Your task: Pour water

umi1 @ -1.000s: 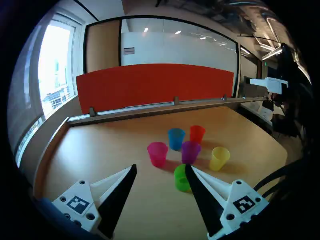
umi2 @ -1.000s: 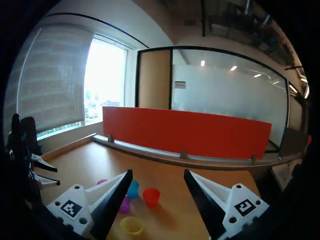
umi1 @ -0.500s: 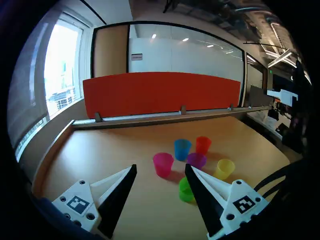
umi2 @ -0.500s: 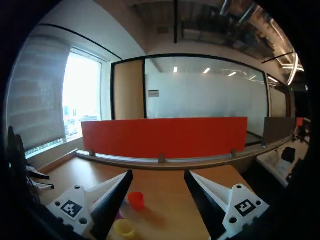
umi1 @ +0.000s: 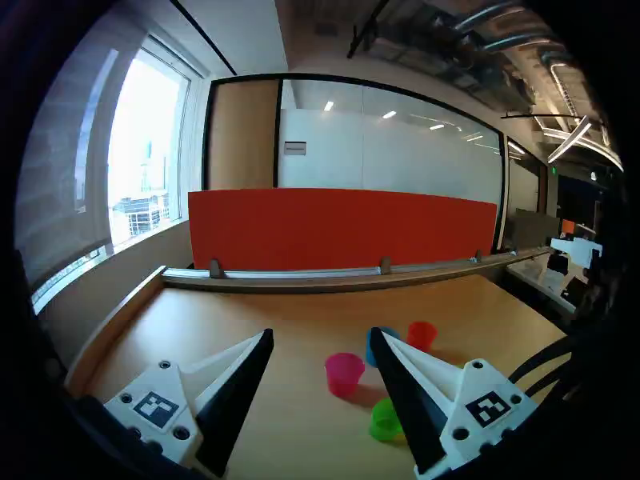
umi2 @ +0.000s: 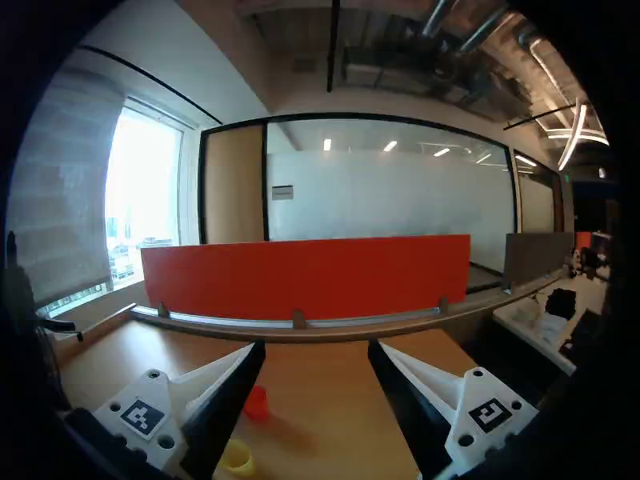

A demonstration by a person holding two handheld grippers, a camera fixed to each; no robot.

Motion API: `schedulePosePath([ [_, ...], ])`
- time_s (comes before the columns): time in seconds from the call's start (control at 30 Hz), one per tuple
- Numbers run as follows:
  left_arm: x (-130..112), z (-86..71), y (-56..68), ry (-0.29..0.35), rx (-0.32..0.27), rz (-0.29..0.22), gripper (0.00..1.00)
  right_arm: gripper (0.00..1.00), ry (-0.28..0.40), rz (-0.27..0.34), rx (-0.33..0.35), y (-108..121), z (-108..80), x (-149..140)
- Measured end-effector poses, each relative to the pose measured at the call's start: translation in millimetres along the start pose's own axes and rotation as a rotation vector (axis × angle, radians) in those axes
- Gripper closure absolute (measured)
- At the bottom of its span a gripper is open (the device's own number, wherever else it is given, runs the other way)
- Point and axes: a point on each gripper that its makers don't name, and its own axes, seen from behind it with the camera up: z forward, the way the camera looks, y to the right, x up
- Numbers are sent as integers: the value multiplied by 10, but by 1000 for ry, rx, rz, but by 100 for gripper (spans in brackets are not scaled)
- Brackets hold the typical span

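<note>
In the left gripper view, several plastic cups stand on the wooden table [umi1: 264,320]: a pink cup [umi1: 344,374], a green cup [umi1: 385,420], a blue cup [umi1: 374,346] partly behind my right finger, and a red cup [umi1: 422,335]. My left gripper [umi1: 320,352] hangs open above the table, short of the cups, with nothing between its fingers. In the right gripper view, a red cup [umi2: 256,403] and a yellow cup [umi2: 237,460] peek out beside the left finger. My right gripper [umi2: 316,364] is open and empty, raised above the table [umi2: 320,400].
An orange divider panel [umi1: 344,228] runs along the table's far edge, with a glass wall behind it. A window [umi1: 144,184] is at the left. Another desk with dark items [umi2: 560,308] lies to the right.
Both grippers have tilted upward and drawn back, so the cups have slid lower in both views. The purple and yellow cups have dropped behind the left gripper's right finger. Both stay open.
</note>
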Motion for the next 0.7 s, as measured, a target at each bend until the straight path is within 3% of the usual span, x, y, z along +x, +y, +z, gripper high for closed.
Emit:
schedulePosePath([
  [0.37, 426, 3, -134, 94, 32, -4, 11, 1, 2, -9, -26, 55, 9, -66],
  [0.7, 518, 50, -206, 130, 44, 5, 11, 0, 1, -22, -47, 55, 25, -137],
])
